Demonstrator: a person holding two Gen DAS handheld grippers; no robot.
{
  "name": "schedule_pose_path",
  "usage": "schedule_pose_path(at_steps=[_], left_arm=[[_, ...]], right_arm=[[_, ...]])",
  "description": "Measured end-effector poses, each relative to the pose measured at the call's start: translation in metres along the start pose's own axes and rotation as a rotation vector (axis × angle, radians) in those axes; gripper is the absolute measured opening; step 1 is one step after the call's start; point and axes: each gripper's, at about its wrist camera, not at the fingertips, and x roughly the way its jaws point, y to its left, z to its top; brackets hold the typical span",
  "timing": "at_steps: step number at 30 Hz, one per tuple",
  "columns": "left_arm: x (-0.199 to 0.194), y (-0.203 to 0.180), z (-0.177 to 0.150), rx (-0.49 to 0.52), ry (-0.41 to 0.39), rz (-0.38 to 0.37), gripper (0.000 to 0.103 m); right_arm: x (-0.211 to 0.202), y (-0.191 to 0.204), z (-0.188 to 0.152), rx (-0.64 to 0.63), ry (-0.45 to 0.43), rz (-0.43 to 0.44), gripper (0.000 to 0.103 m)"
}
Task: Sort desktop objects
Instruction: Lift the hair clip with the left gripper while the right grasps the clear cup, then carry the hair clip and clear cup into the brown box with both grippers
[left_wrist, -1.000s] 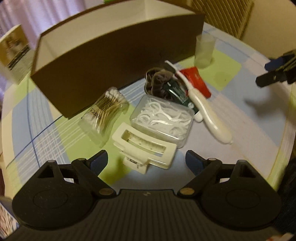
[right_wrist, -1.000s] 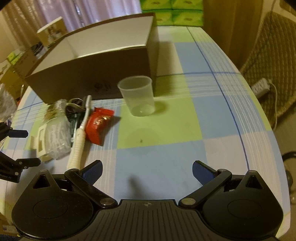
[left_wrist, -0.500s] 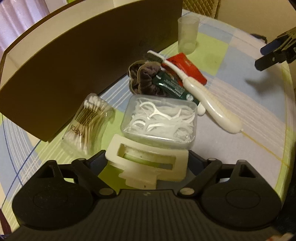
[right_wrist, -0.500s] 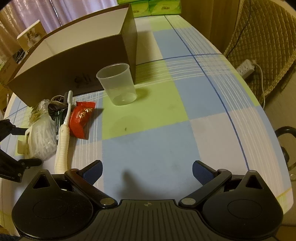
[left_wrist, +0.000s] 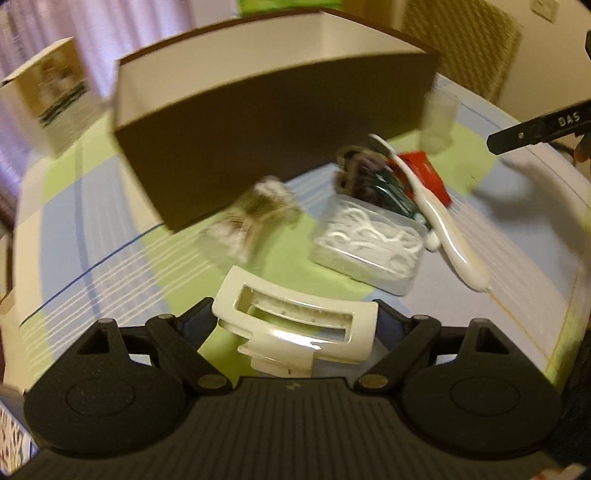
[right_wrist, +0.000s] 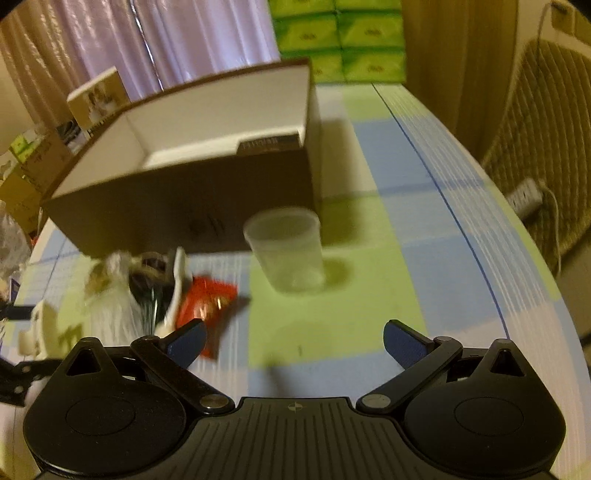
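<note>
Now my left gripper (left_wrist: 295, 325) is lifting the cream hair clip (left_wrist: 295, 328), clenched between both fingers, off the table (left_wrist: 110, 258). At twelve o'clock the brown box (left_wrist: 273, 122) is waiting. My right gripper (right_wrist: 293, 339) is hanging released, with the plastic cup (right_wrist: 286, 249) at twelve o'clock.

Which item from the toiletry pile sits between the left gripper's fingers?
The cream hair claw clip, in the left gripper; the floss-pick box and toothbrush lie beyond.

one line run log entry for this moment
left hand-held gripper: shut on hair claw clip | right hand-held gripper: open, empty | brown box: ahead
</note>
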Motion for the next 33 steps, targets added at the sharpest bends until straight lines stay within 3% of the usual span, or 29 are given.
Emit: schedule_pose_path(at_steps=[7, 13, 15, 16, 20, 33], left_arm=[[-0.026, 0.023, 0.003, -0.121, -0.040, 0.082, 0.086], [-0.031, 0.035, 0.006, -0.175, -0.038, 0.112, 0.086], [-0.029, 0.036, 0.007, -0.180, -0.036, 0.116, 0.086], [-0.029, 0.036, 0.008, -0.181, -0.035, 0.115, 0.087], [-0.029, 0.034, 0.011, -0.183, -0.040, 0.112, 0.087], [-0.049, 0.040, 0.045, -0.194, -0.126, 0.095, 0.087]], right_arm=[[0.023, 0.013, 0.024, -0.065, -0.087, -0.018, 0.083], [0.040, 0.023, 0.032, -0.134, -0.105, -0.034, 0.070], [0.046, 0.024, 0.033, -0.153, -0.095, -0.047, 0.063], [0.049, 0.024, 0.033, -0.161, -0.087, -0.051, 0.052], [0.044, 0.026, 0.029, -0.198, -0.091, -0.068, 0.052], [-0.029, 0.033, 0.053, -0.196, -0.129, 0.041, 0.052]])
